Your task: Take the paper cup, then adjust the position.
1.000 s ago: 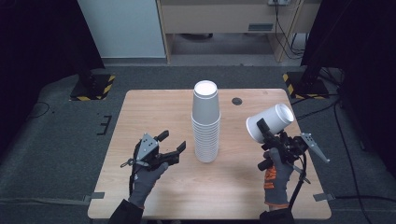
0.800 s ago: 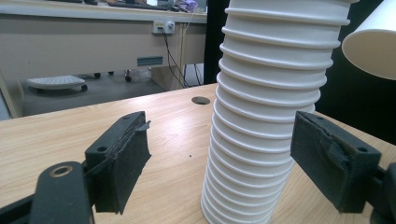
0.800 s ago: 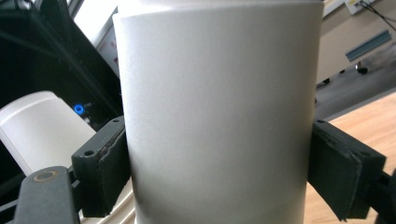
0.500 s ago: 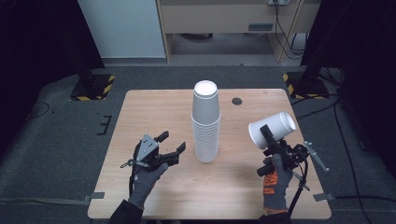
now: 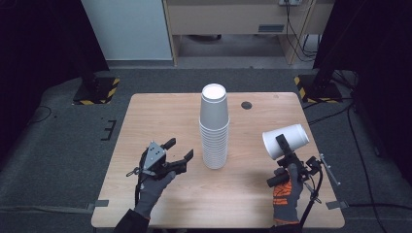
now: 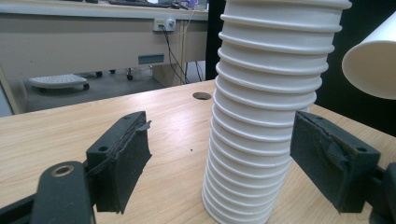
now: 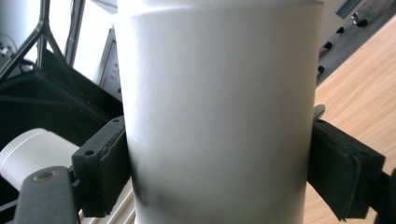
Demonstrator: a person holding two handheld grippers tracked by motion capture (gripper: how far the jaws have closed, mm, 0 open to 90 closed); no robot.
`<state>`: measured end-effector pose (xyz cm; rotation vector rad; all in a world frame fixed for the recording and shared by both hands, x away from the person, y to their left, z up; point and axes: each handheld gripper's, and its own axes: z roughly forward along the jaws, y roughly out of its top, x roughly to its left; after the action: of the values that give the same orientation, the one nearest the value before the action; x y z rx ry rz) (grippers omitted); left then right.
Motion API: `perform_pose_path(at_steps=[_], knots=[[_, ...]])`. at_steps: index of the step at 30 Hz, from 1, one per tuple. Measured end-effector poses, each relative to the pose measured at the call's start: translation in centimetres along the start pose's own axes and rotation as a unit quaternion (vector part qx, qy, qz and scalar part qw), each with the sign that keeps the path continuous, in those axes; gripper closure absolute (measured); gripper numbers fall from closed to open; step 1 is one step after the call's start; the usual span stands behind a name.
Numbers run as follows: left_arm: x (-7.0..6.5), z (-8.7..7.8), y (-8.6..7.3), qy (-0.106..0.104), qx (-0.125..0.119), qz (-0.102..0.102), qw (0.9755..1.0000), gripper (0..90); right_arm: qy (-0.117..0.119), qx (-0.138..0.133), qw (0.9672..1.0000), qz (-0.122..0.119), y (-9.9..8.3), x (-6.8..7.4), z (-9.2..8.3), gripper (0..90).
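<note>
A tall stack of white ribbed paper cups (image 5: 214, 127) stands upside down in the middle of the wooden table (image 5: 160, 114). To its left my left gripper (image 5: 180, 148) lies low over the table, open, jaws pointing at the stack's base and a little short of it. In the left gripper view the stack (image 6: 266, 116) rises just ahead of the open left gripper (image 6: 224, 158). At the right, my right gripper (image 5: 285, 145) is shut on a single white cup (image 5: 292, 137), held tilted on its side above the table. The cup (image 7: 219, 107) sits squeezed between both pads of the right gripper (image 7: 219, 172).
A small dark round hole (image 5: 247, 105) lies in the tabletop behind the stack to the right. Black-and-yellow striped stand feet (image 5: 96, 90) (image 5: 318, 87) sit on the floor off the far corners. A pale cabinet (image 5: 127, 29) stands beyond the table.
My right gripper has come down and slightly nearer with the single cup still in it. The left gripper and the stack have not moved.
</note>
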<state>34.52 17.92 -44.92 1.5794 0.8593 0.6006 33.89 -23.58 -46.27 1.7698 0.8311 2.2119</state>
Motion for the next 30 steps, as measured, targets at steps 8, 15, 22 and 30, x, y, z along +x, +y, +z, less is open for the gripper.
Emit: perform_pose_path(at_steps=[8,15,22,30], knots=[[-0.7,-0.3,-0.5,0.005,-0.016,0.013,0.9998,21.9,-0.009,-0.007,0.9994,0.033,-0.3,-0.8,-0.5,16.3],[-2.3,-0.7,-0.4,-0.004,-0.037,0.029,0.9989,28.5,-0.021,-0.015,0.9984,0.051,-0.7,-0.8,-0.9,16.3],[-4.1,-0.6,-0.9,-0.035,-0.030,0.024,0.9987,30.9,-0.024,-0.015,0.9976,0.063,-0.8,-0.8,-1.1,16.3],[-6.1,-0.2,-1.4,-0.065,-0.024,0.035,0.9970,33.3,-0.024,-0.006,0.9967,0.077,-1.5,-0.9,-1.1,16.3]])
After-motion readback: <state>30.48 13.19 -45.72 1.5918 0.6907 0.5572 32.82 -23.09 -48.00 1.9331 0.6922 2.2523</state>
